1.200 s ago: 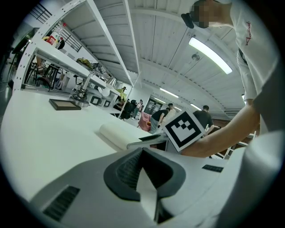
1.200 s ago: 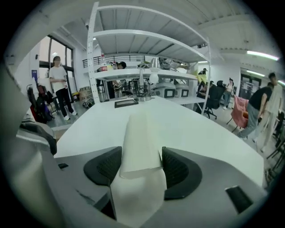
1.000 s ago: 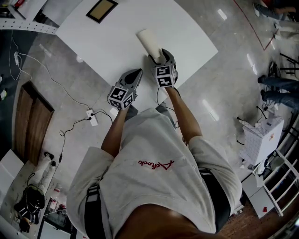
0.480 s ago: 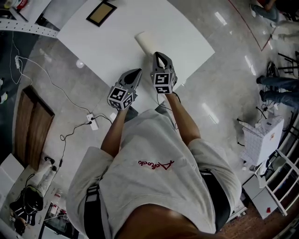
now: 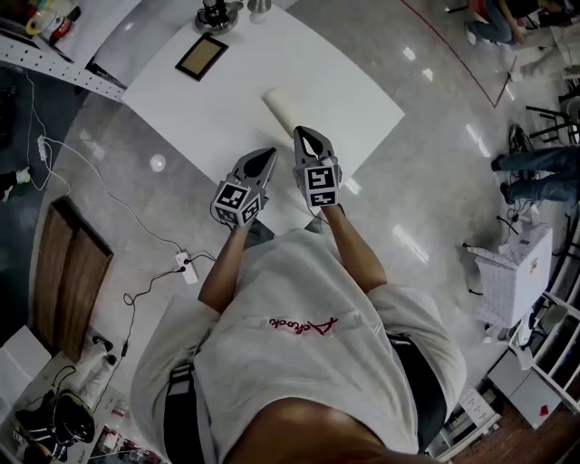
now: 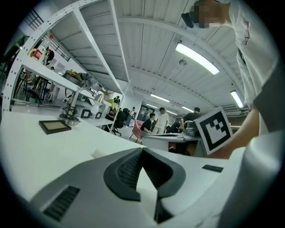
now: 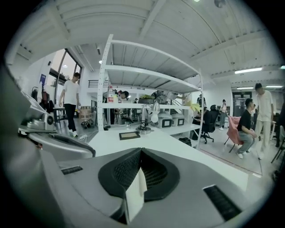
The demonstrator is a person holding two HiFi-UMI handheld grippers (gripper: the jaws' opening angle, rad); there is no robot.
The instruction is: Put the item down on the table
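A cream cylindrical roll (image 5: 283, 110) lies on its side on the white table (image 5: 362, 100), free of both grippers. My right gripper (image 5: 304, 135) hovers just short of the roll's near end, with a small gap between them, and its jaws are shut with nothing held; in the right gripper view (image 7: 141, 150) the dark pads meet at the tip. My left gripper (image 5: 268, 153) hangs beside it to the left, over the table's near edge, also shut and empty (image 6: 141, 149). A pale stub low on the table in the left gripper view is probably the roll (image 6: 98, 152).
A dark-framed picture (image 5: 201, 56) lies at the table's far left, with a metal lamp base (image 5: 215, 15) behind it. A power strip and cable (image 5: 186, 267) lie on the floor to the left. Shelving and several people stand farther off.
The right gripper let go of the roll, drew back toward me and shut. The roll stayed on the table. The left gripper barely moved.
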